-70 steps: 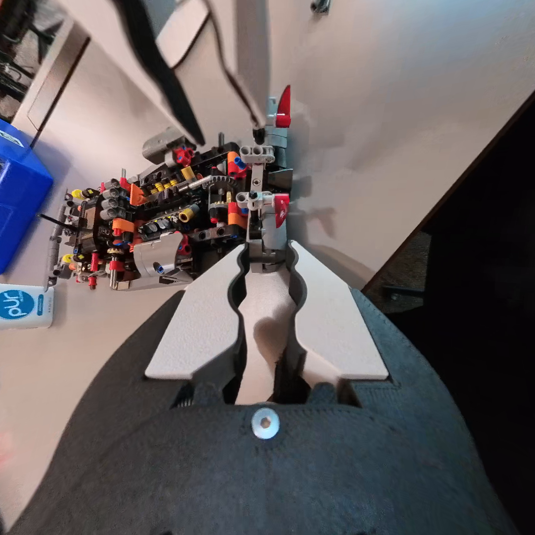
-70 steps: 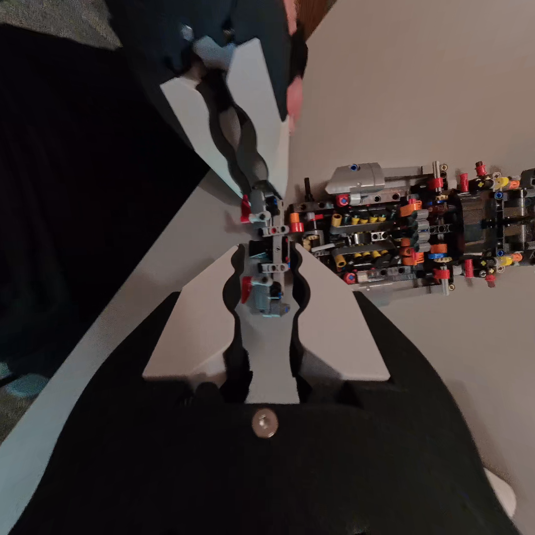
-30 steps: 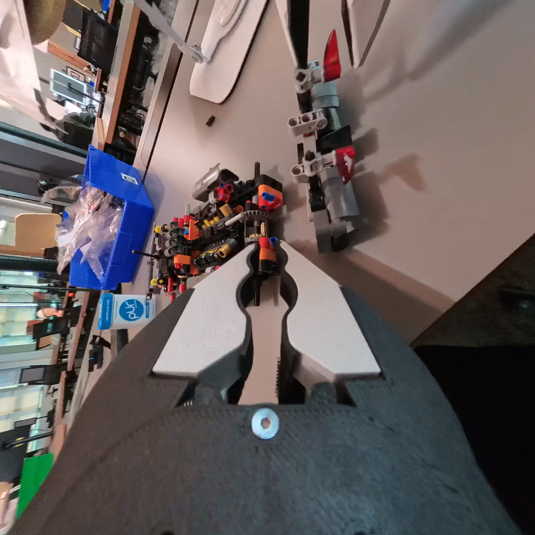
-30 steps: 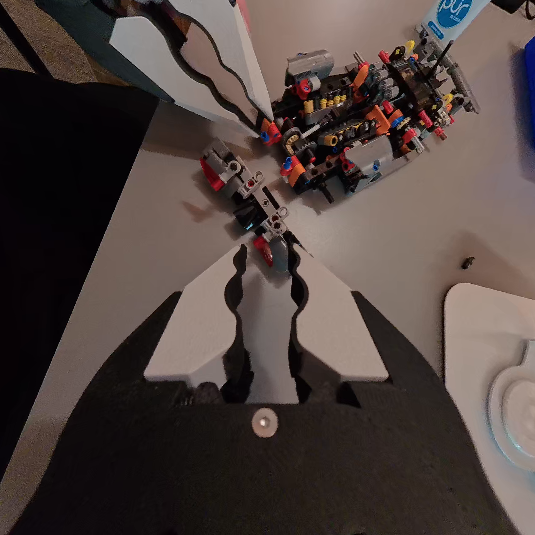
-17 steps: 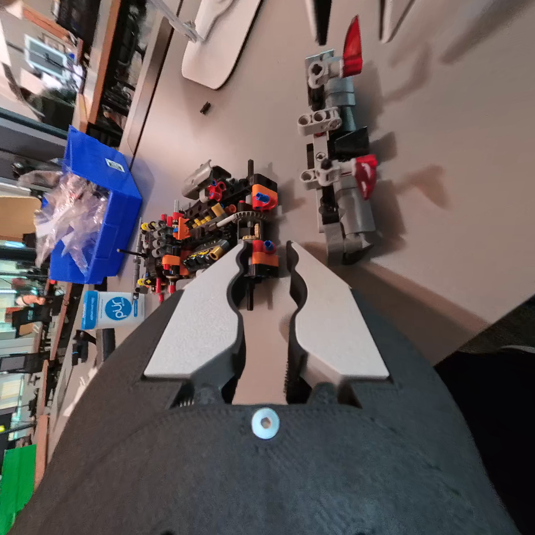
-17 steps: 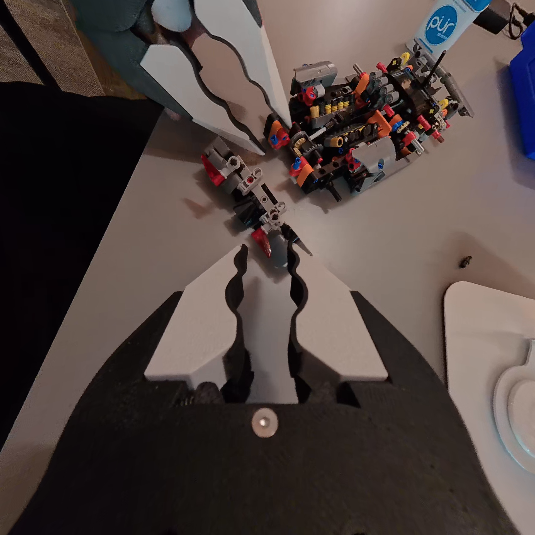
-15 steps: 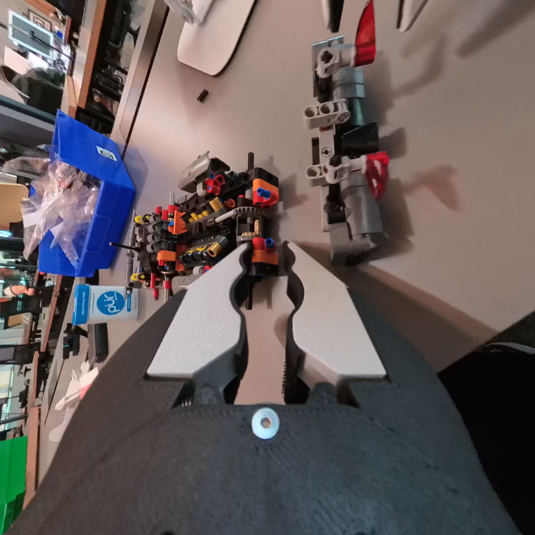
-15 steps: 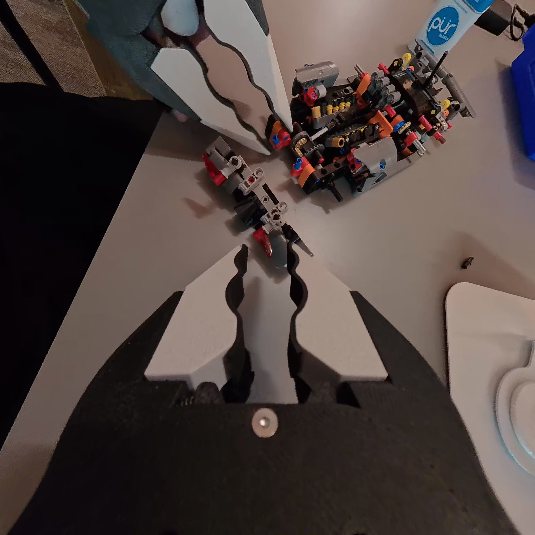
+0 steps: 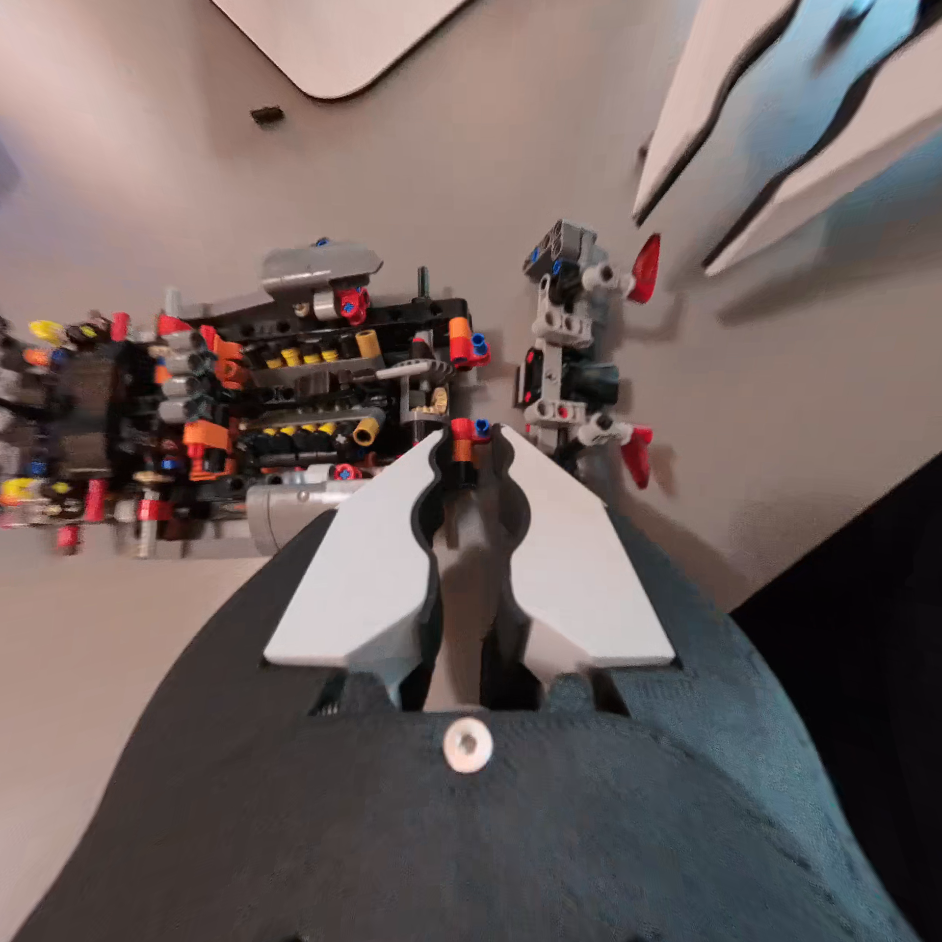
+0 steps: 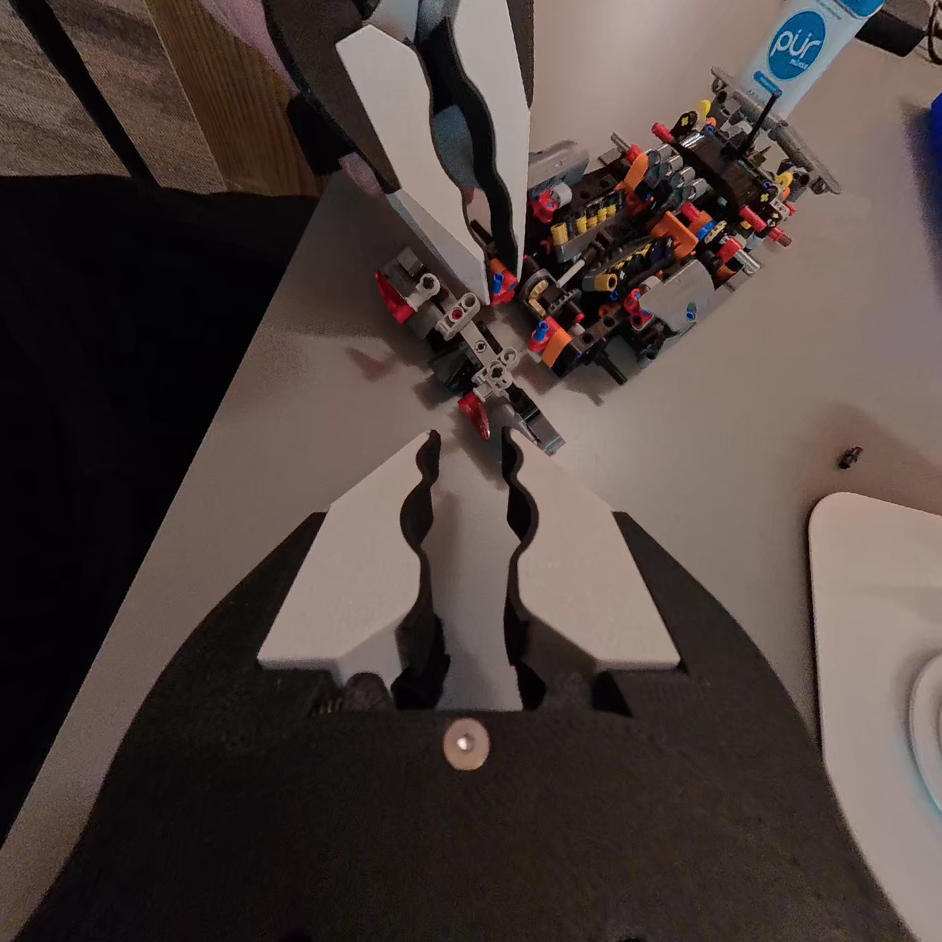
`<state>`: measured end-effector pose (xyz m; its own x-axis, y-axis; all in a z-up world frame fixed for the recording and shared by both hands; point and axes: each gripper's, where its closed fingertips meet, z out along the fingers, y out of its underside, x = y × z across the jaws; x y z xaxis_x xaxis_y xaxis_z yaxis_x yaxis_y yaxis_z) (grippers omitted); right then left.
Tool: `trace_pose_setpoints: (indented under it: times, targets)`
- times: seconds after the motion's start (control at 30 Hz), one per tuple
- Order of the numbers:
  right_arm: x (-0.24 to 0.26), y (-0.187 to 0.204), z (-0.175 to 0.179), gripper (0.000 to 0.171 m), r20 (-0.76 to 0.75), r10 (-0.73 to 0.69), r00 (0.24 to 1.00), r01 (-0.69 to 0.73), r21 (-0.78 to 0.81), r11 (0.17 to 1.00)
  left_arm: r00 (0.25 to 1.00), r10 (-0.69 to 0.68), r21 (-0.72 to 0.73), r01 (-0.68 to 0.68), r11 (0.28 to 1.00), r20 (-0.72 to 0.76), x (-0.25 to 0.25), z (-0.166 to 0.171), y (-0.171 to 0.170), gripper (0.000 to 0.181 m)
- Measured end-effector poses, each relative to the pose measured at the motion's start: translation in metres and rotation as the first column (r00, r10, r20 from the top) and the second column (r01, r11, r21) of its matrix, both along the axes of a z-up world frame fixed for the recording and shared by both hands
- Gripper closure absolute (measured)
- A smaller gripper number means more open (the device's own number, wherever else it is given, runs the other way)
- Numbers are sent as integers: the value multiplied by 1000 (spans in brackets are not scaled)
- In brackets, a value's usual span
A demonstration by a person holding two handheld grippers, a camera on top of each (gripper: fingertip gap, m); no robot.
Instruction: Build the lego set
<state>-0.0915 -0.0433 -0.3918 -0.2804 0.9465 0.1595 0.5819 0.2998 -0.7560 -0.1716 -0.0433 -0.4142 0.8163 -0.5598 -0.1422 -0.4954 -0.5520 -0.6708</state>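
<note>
The big multicoloured lego chassis (image 9: 306, 397) lies on the table, and shows in the right wrist view (image 10: 662, 244) too. My left gripper (image 9: 471, 436) is shut on the orange, red and black post at its near corner; it comes in from the top in the right wrist view (image 10: 502, 293). A small grey and black sub-assembly with red fins (image 9: 571, 357) lies beside that corner (image 10: 469, 346). My right gripper (image 10: 469, 436) is open and empty, its tips just short of one red fin (image 10: 479, 415). It appears blurred at the top right of the left wrist view (image 9: 764, 127).
A white rounded board (image 10: 877, 611) lies to the right, also seen in the left wrist view (image 9: 331, 41). A small black pin (image 10: 848, 455) lies loose near it. A white and blue container (image 10: 795, 51) stands behind the chassis. The table edge (image 10: 244, 357) drops to a dark floor. The left gripper's tips are roughly 9 centimeters from the right gripper's.
My left gripper has swung round and tilted while keeping its hold on the chassis corner. My right gripper has drawn back slightly, so the red fin now lies just beyond its tips.
</note>
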Motion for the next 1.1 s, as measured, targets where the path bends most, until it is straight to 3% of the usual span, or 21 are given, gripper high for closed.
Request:
trace_pose_setpoints:
  times: [0.17, 0.27, 0.37, 0.47, 0.63, 0.73, 0.83, 1.1]
  targets:
    - [3, 0, 5, 150, -17, 5, 1000, -6, -66, 998, 981, 56, -57, -46, 997, 186, 6, 9, 3, 168]
    - [3, 2, 5, 149, -19, 0, 1000, -2, -77, 997, 981, 58, -16, -56, 998, 187, 3, 14, 4, 168]
    - [3, 3, 4, 148, -18, -3, 1000, 1, -71, 997, 996, 24, 99, -33, 995, 89, 4, 17, 4, 172]
    - [2, 3, 1, 147, -14, 0, 1000, -1, -45, 999, 994, 18, 208, 5, 978, -107, -3, 21, 4, 172]
    - [1, -2, -2, 145, -7, 23, 1000, -23, 21, 1000, 946, -43, 268, 134, 954, -320, 7, 15, -4, 170]
    - [1, -3, -2, 146, -7, 24, 1000, -24, 36, 999, 881, -25, 305, 190, 933, -473, -2, 12, 3, 172]
    - [1, -3, -1, 146, -19, 22, 1000, -22, 36, 999, 864, -42, 316, 229, 921, -501, 3, 11, 4, 172]
    - [1, -3, -1, 143, -22, 28, 999, -27, 34, 999, 835, -93, 278, 283, 918, -543, 2, 6, -2, 147]
